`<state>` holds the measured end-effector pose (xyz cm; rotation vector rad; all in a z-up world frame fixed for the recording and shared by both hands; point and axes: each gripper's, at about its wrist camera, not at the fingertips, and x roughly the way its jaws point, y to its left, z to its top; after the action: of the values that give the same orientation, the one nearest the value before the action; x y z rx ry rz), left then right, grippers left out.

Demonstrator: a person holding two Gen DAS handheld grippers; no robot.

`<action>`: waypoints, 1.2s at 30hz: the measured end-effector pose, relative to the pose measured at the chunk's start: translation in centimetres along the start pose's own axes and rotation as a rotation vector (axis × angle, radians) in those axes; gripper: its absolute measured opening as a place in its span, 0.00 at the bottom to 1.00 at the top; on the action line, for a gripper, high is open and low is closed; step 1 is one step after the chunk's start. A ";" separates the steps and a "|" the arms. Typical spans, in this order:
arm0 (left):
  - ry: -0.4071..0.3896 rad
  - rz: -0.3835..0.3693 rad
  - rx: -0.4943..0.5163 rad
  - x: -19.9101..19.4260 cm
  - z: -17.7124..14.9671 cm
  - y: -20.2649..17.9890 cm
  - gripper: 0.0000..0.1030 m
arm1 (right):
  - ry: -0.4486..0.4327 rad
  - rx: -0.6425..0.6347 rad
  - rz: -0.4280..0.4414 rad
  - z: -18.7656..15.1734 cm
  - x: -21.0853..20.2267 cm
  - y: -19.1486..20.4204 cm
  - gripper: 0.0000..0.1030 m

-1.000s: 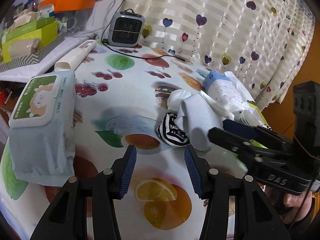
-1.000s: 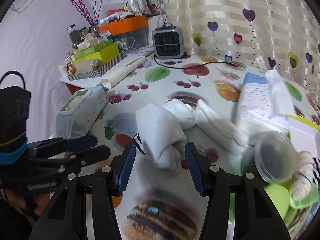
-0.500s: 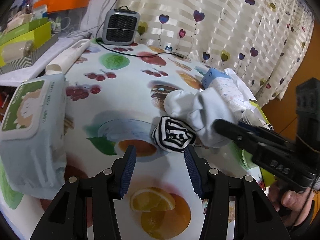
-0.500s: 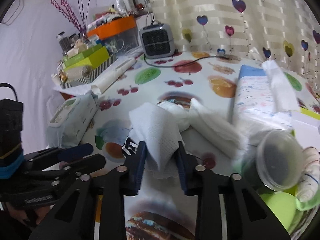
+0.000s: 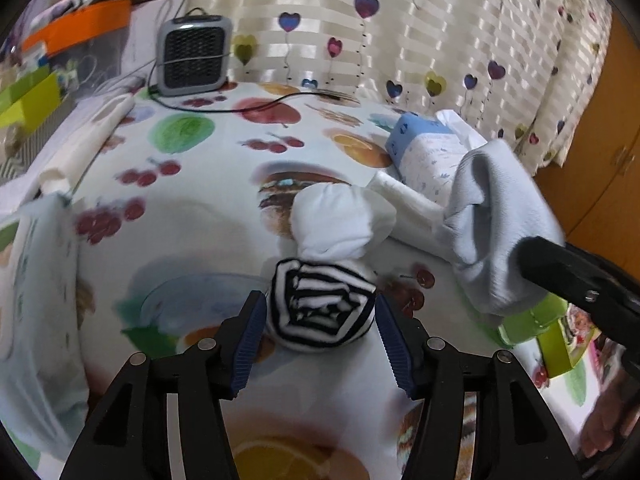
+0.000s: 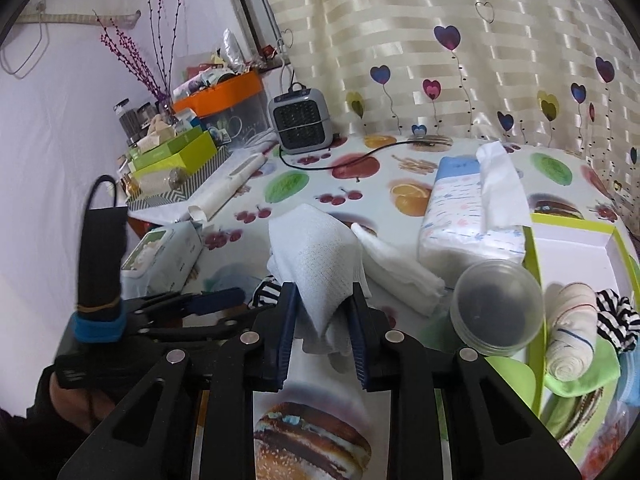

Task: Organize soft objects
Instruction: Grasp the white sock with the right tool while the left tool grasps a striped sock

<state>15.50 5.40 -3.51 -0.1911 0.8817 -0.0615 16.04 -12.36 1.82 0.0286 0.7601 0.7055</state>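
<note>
Left wrist view: left gripper (image 5: 320,332) spread wide, fingers either side of a rolled black-and-white striped sock (image 5: 322,304) lying on the fruit-print tablecloth (image 5: 192,208); pads look just clear of it, not yet pinching. A white sock ball (image 5: 340,222) touches the striped one at its far side. To the right, a pale blue sock (image 5: 494,224) hangs lifted off the cloth from the other tool. Right wrist view: right gripper (image 6: 322,330) clamped on that pale blue sock (image 6: 316,256), cloth bunched between the pads, loose end drooping below. Green box (image 6: 536,276) to the right holds a rolled bandage (image 6: 570,338) and striped fabric; a clear plastic cup (image 6: 498,310) stands at its near edge. Risks, as I judge: closing the left fingers may nudge or drag the white ball along, since they touch; carrying the blue sock boxward may clip and tip the cup; the drooping end may snag the rim.
</note>
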 end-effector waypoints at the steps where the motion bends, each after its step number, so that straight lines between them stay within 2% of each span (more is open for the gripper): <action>1: 0.005 0.013 0.008 0.3 0.2 -0.1 0.55 | -0.004 0.002 0.000 0.0 -0.2 -0.1 0.25; 7: 0.044 0.092 0.041 2.1 0.1 -0.7 0.52 | -0.021 0.006 -0.003 0.0 -1.1 -0.4 0.25; 9: 0.035 0.121 0.064 2.1 -0.2 -1.0 0.29 | -0.027 0.009 -0.004 -0.1 -1.4 -0.6 0.25; 12: 0.042 0.102 0.063 1.8 -0.3 -1.2 0.15 | -0.035 0.013 -0.006 -0.2 -1.9 -0.7 0.25; 20: 0.003 0.106 0.068 -0.5 -1.5 -2.1 0.13 | -0.048 0.004 -0.013 -0.7 -3.1 -0.7 0.25; 26: -0.007 0.091 0.041 -1.6 -2.1 -1.5 0.13 | 0.025 -0.022 -0.068 -1.5 -1.7 -0.9 0.26; 28: -0.007 0.089 0.036 -1.7 -2.2 -1.4 0.13 | 0.043 -0.062 -0.099 -1.7 -1.0 -0.6 0.35; 29: -0.007 0.086 0.034 -1.7 -2.2 -1.3 0.13 | 0.054 -0.084 -0.109 -1.8 -0.5 -0.5 0.48; 30: -0.007 0.083 0.033 -1.7 -2.2 -1.3 0.13 | 0.064 -0.094 -0.113 -1.9 -0.2 -0.5 0.53; 36: -0.005 0.075 0.026 -1.7 -2.2 -1.1 0.13 | 0.154 -0.206 -0.209 -2.0 2.6 -0.2 0.53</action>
<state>12.75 4.27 -3.38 -0.1336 0.8822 -0.0029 16.16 -11.39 -1.34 -0.2915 0.8202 0.5879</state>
